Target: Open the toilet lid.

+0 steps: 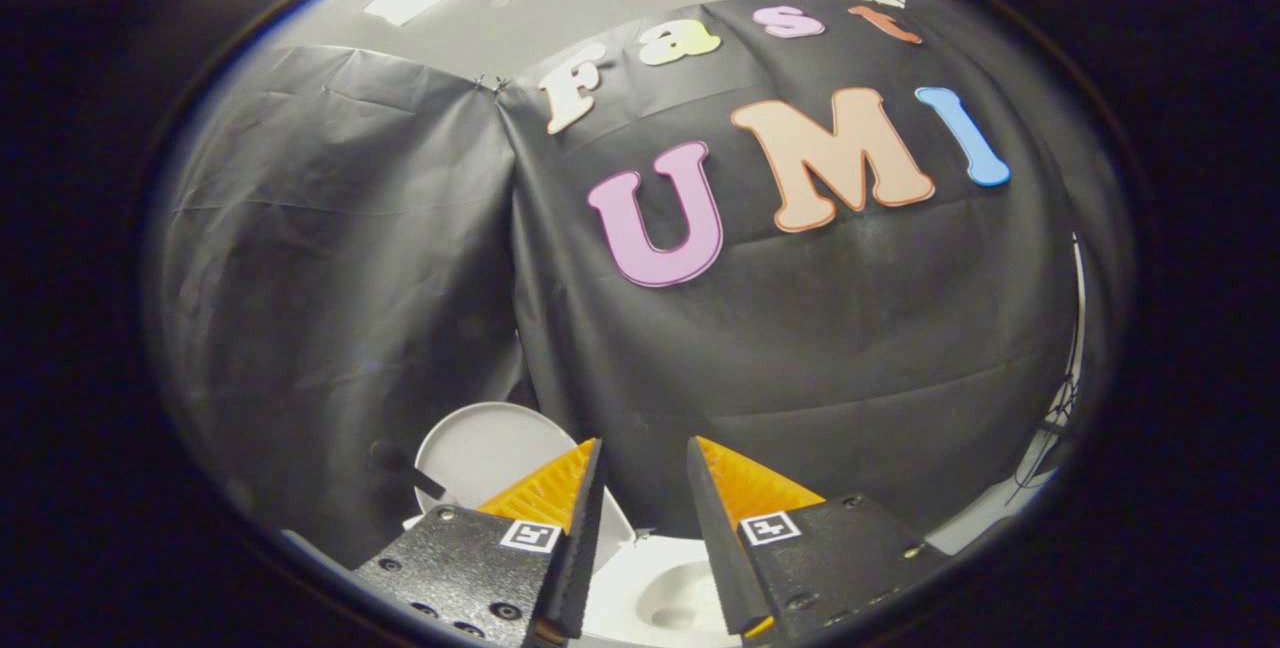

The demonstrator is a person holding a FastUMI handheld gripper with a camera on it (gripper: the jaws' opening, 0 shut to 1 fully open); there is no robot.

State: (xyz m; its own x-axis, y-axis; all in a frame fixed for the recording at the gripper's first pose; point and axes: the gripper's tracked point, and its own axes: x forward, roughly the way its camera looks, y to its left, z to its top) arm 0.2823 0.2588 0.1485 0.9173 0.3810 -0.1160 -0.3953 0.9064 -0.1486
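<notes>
Seemingly, the toilet lid (485, 448) already stands raised — a pale oval disc leaning back against the black cloth wall (800, 348), rising beyond the left finger (555, 488), which covers its lower right part. Below it, between and just under the two fingertips, sits the white toilet bowl (665, 593) with its hollow open to view, so the lid no longer covers it.

The hand-held gripper (643, 458) looks forward and slightly down. Its fingers are parted by a moderate gap and hold nothing; only the cloth wall and the bowl show between them.

The relation that matters: the lid lies ahead and to the left of the hand-held gripper, close beyond the left finger, with its long axis running roughly upright along the wall, hinge end down by the back of the bowl. The right finger (735, 488) is farther from it. Whether the left finger touches the lid cannot be told.

By this reading the opening is done or nearly so — what remains is likely only drawing back without nudging the lid forward.
</notes>
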